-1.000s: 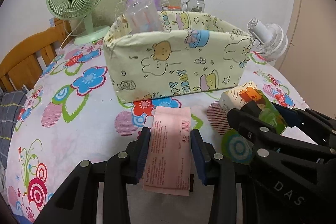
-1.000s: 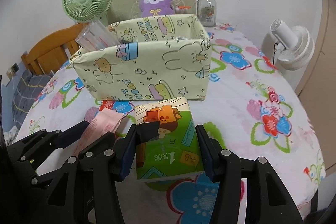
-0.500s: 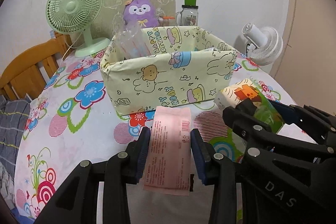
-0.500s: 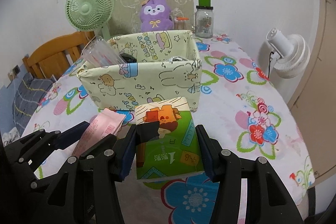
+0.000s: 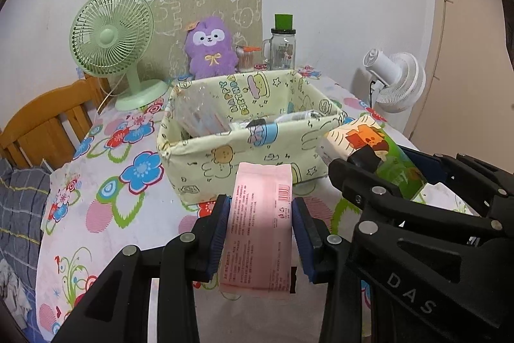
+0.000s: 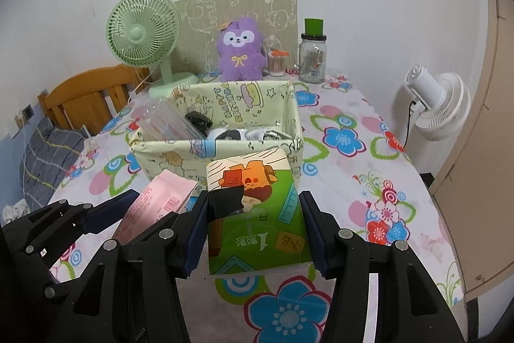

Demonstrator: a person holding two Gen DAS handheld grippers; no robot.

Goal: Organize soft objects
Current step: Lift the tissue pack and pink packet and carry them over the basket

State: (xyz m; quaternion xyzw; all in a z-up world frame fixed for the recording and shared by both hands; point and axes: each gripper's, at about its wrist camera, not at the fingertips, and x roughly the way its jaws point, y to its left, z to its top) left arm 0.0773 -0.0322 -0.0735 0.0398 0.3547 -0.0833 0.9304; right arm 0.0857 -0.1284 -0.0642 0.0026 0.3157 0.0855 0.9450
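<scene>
Carrying is the step in hand: left claw clamped on a flat pink paper packet, right claw on a green cartoon-printed tissue pack, both above the counter; next, release inside the pale yellow printed fabric bin.

Right tongs clamp a green tissue pack just before the fabric storage box; pink packet beside it.

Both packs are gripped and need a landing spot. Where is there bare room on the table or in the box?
Free: tablecloth right of the fabric box, and cloth left of it toward the chair. Inside the box, only the middle near its back wall. Crowded: behind the box, by the green fan, plush and jar.
</scene>
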